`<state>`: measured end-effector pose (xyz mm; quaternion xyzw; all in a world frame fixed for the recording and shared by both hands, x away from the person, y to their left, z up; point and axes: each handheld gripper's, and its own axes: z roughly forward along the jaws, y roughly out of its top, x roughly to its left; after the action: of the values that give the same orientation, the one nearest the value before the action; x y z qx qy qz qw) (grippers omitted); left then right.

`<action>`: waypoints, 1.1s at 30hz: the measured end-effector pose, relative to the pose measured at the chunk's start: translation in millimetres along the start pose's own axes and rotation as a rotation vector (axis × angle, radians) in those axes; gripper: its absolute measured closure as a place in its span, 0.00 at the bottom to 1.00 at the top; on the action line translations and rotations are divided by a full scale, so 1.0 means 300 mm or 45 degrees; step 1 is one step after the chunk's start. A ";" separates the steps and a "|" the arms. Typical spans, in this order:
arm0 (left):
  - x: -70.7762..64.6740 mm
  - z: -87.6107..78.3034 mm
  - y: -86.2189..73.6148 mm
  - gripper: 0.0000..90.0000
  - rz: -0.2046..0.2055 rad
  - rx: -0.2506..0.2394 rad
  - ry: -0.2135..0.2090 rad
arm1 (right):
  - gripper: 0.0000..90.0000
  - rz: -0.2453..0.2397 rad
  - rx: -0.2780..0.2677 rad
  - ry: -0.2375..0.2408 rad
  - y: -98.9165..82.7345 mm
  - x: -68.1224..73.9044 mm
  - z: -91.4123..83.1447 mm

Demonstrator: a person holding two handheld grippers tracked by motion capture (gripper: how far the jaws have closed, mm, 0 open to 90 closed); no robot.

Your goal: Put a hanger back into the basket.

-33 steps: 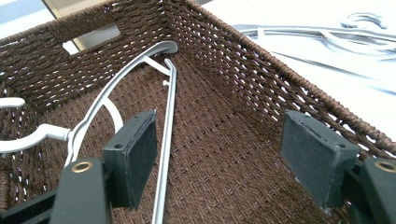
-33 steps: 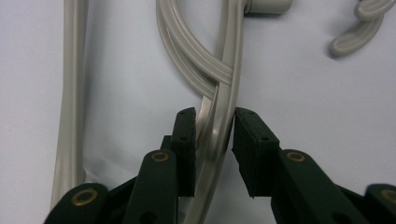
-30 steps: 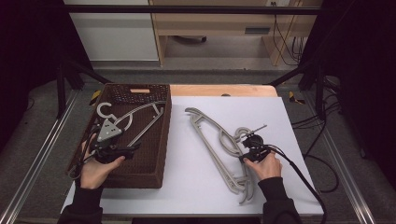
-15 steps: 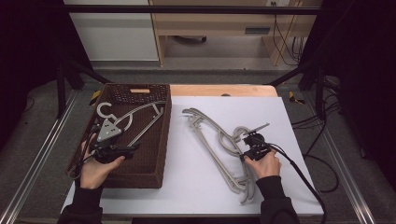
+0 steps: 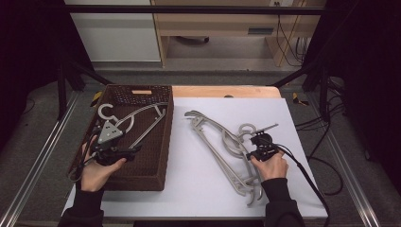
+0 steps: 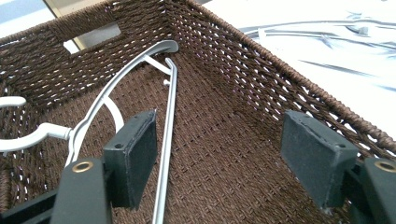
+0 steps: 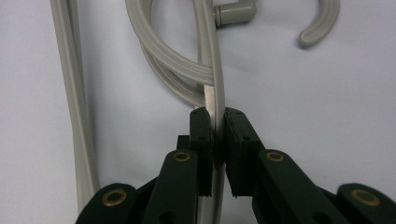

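A grey plastic hanger (image 5: 222, 149) is lying on the white table top (image 5: 198, 184), just to the right of the brown woven basket (image 5: 156, 172), and it is stacked on at least one more grey hanger (image 7: 74, 107) of the same kind. In the right gripper view the right gripper (image 7: 215, 122) is seen clamped on a thin arm of the grey plastic hanger, its jaws having just been closing, so that the pads are pressed against both faces of the arm close to its looped neck. Inside the basket a white hanger (image 6: 161, 140) is lying on the woven floor, slanted against the basket's far wall. The left gripper (image 6: 219, 154) is held low over the basket floor with its jaws standing well apart; the bar of the white hanger runs just beside one pad and is not gripped. The work in hand is judged to be the moving of the grey plastic hanger from the table into the basket. Trouble could come from the tangle: the hooks and loops of the stacked hangers overlap, so the lower one could be dragged up with the gripped one and then dropped. The grip is taken on a narrow, smooth arm away from the hanger's middle, so it could swing or slip in the pads once lifted, and a trailing end could catch the basket rim.
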<state>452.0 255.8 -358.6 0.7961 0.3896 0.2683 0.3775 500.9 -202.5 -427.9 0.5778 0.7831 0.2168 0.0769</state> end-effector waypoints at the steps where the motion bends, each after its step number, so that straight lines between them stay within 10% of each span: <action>1: 0.000 -0.001 0.000 0.30 -0.001 -0.002 0.001 | 0.92 -0.001 -0.008 0.000 -0.001 -0.001 -0.005; 18: -0.007 -0.010 0.008 0.30 0.012 -0.011 -0.012 | 0.92 -0.071 -0.219 0.006 -0.021 -0.038 -0.174; 33: -0.038 -0.053 0.050 0.30 0.062 -0.054 -0.050 | 0.92 -0.270 -0.411 -0.005 -0.039 -0.007 -0.331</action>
<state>440.5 246.4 -339.1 0.8022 0.3568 0.2700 0.3953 454.5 -232.0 -344.4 0.4725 0.7946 0.3291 0.1924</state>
